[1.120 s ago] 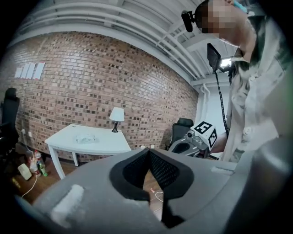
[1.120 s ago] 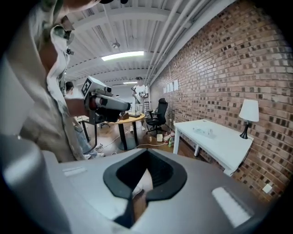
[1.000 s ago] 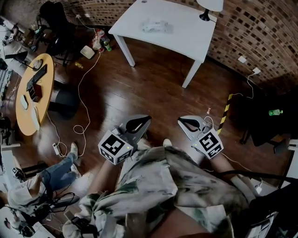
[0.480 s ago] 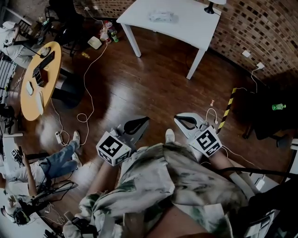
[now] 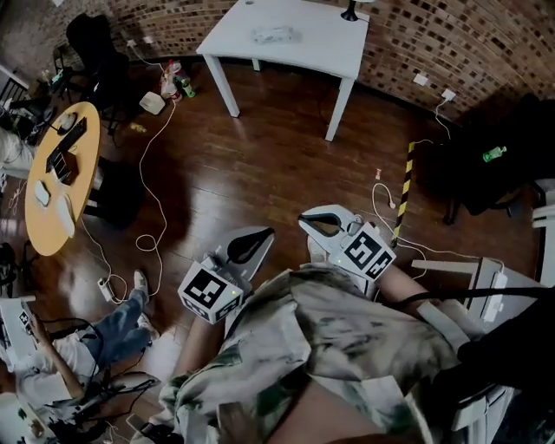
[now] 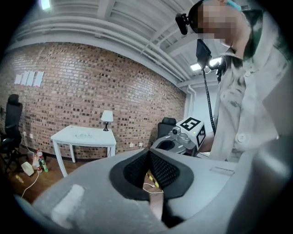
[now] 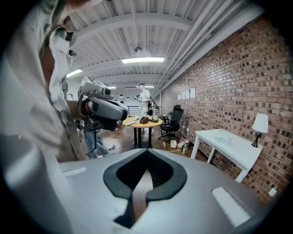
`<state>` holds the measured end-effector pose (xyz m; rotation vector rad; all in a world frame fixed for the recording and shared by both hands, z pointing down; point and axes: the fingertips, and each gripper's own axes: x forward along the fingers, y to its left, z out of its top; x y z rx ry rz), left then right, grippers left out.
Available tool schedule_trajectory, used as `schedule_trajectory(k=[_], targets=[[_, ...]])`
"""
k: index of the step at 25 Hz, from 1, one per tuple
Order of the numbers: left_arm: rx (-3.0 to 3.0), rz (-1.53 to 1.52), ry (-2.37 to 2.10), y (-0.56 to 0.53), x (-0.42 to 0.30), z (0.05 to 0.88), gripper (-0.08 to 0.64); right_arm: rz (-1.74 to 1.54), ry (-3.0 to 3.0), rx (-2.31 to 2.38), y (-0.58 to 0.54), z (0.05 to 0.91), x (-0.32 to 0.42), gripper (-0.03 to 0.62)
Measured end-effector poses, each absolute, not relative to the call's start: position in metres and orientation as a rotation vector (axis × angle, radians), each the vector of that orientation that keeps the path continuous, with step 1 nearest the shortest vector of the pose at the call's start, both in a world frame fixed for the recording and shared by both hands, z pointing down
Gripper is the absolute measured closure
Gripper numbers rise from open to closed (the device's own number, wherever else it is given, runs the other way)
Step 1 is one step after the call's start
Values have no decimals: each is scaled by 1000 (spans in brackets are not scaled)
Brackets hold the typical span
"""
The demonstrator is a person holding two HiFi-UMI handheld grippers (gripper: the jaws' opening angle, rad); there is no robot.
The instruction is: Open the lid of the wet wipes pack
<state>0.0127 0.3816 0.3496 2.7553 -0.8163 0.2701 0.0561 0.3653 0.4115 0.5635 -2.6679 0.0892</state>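
Observation:
The wet wipes pack (image 5: 273, 35) is a pale flat packet lying on a white table (image 5: 325, 43) by the brick wall, far across the wooden floor. It also shows small in the left gripper view (image 6: 84, 135) and in the right gripper view (image 7: 224, 134). My left gripper (image 5: 264, 232) and right gripper (image 5: 304, 218) are held close to the body, well short of the table. Both are shut with nothing between the jaws. The left gripper's tips (image 6: 149, 152) and the right gripper's tips (image 7: 146, 153) meet.
A lamp (image 5: 351, 10) stands on the white table's right end. A round wooden table (image 5: 48, 204) with a keyboard is at the left, and a black chair (image 5: 91, 43) beyond it. Cables (image 5: 156, 191) trail over the floor. A seated person's legs (image 5: 113, 323) are at lower left.
The head view has swung, so the white table now sits further left and looks smaller. Both grippers have drifted a little right in the view and stay shut.

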Motion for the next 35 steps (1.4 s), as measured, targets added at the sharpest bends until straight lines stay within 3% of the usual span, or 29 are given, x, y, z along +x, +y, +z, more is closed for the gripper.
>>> schedule_trajectory(k=[15,35], targets=[[2801,246,-652,503,-46,349,557,115,-2648,662,501,400,-12,584],[2817,258,-636,519,-69,352,557,27,-2668,653,533,384,-34,584]])
